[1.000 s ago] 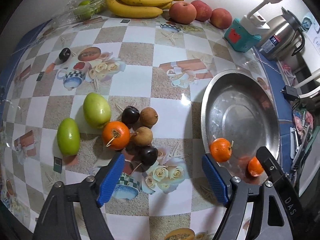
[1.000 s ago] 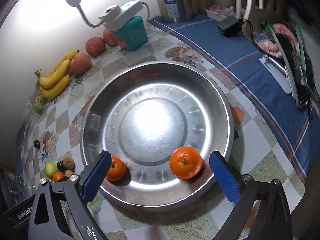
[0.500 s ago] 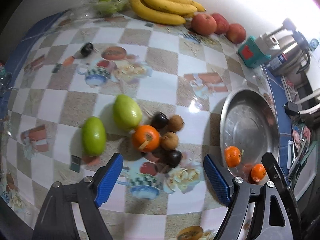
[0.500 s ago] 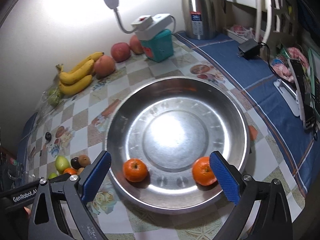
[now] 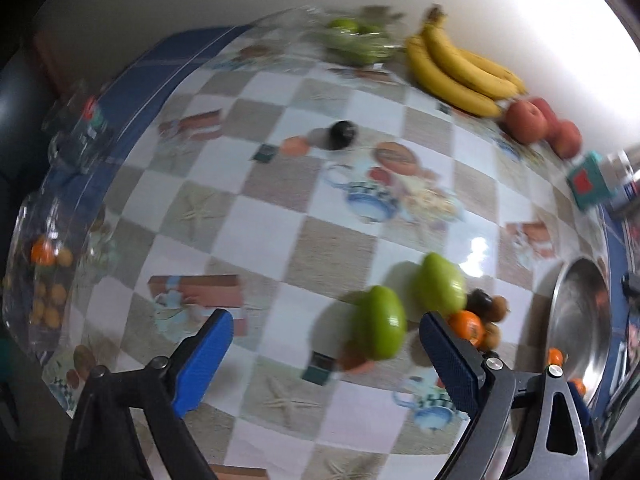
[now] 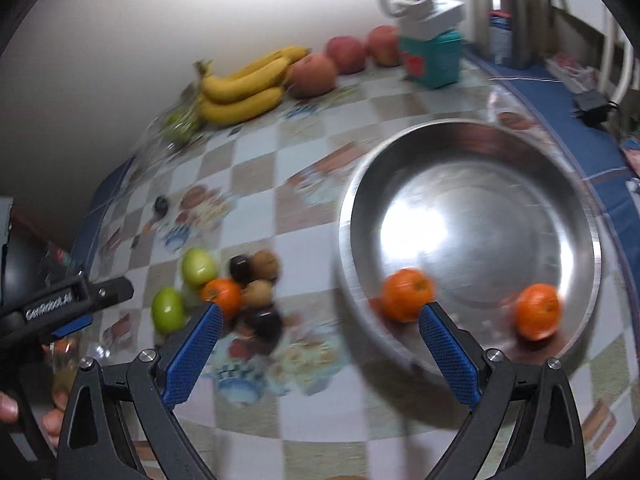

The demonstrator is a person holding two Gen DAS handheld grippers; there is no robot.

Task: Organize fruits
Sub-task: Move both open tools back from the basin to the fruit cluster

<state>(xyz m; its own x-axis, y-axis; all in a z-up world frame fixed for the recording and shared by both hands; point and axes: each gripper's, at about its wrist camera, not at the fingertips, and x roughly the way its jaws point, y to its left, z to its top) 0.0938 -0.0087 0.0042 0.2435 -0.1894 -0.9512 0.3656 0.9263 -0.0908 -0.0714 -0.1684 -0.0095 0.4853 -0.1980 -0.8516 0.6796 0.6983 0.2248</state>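
A pile of loose fruit lies on the checked tablecloth: two green mangoes point(image 5: 380, 322) point(image 5: 440, 284), an orange point(image 5: 466, 326) and small dark and brown fruits point(image 5: 490, 306). My left gripper point(image 5: 324, 356) hangs over the cloth with its jaws opening. Nothing is gripped, and the nearer mango lies below, close to the right pad. My right gripper point(image 6: 322, 344) is open and empty between the pile point(image 6: 248, 292) and the steel bowl point(image 6: 352, 216). Two oranges point(image 6: 406, 294) point(image 6: 536, 310) sit in the bowl. The left gripper's finger point(image 6: 108, 290) shows at the left edge.
Along the back wall lie bananas point(image 5: 456, 68), red apples point(image 5: 524, 120), bagged green fruit point(image 5: 352, 40) and a teal box point(image 6: 432, 56) beside a steel kettle point(image 6: 504, 20). A lone dark plum point(image 5: 342, 134) sits mid-table. A glass bowl point(image 5: 40, 260) stands at the left edge.
Both grippers have swung left across the table, away from the bowl. The fruit pile now sits at the right of the left view. The left jaws stand wider.
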